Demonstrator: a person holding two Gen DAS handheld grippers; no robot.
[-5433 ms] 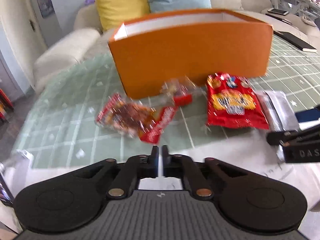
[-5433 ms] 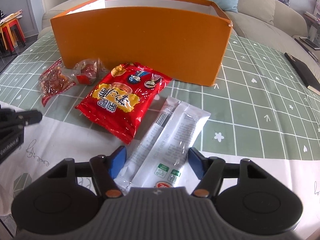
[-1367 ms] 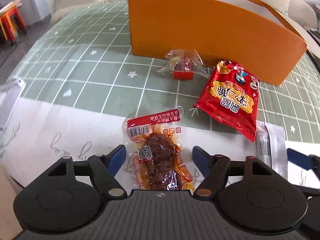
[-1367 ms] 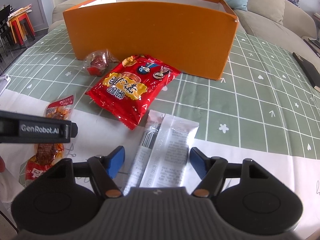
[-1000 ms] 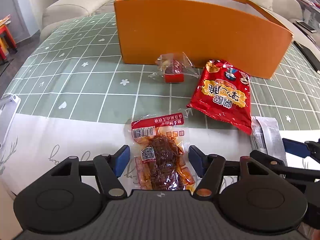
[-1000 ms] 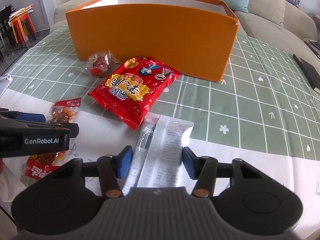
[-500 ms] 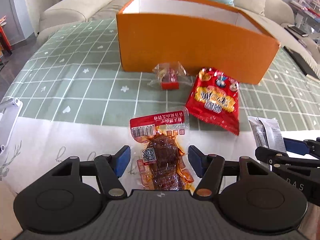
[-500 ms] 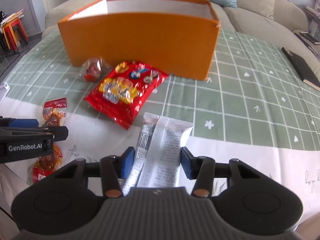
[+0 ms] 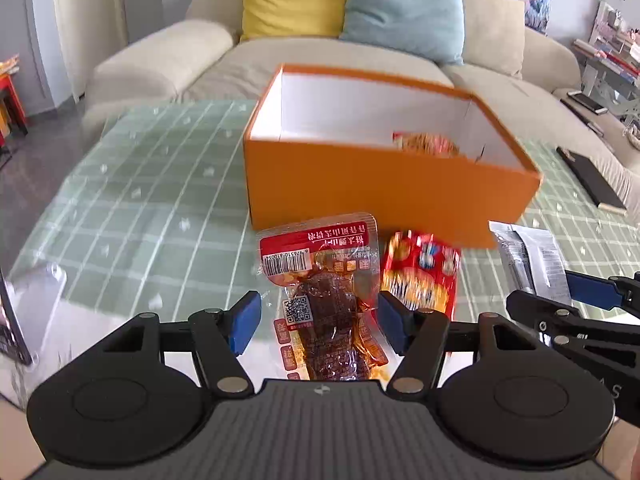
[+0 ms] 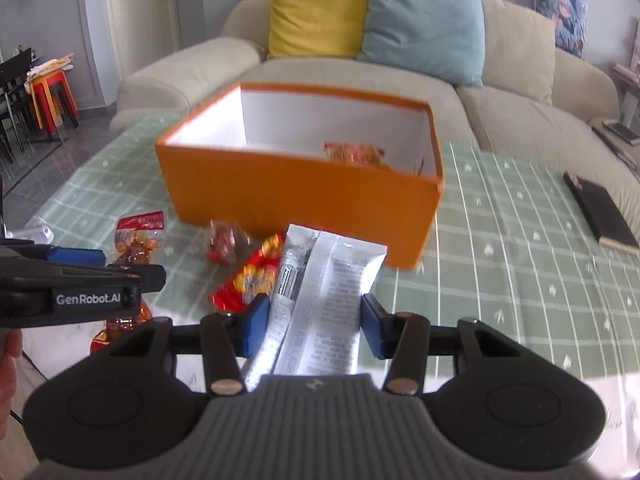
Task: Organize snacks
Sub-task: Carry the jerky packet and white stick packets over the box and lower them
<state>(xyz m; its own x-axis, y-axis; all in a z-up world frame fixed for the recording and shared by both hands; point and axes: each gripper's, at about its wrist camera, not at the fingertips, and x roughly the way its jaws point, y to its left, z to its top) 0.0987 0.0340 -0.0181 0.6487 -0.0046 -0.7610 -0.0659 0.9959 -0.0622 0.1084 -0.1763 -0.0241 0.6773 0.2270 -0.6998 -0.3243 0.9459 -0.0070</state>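
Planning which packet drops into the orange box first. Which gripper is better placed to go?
Probably the right gripper: it grips the white packet lined up with the orange box. The left gripper carries the meat snack too, a close second.

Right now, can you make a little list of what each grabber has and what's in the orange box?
left gripper: clear packet of brown meat snack between its fingers, lifted
right gripper: silver-white packet between its fingers, lifted
orange box: open, one red-orange snack inside
left on table: red bag, small clear-wrapped sweet
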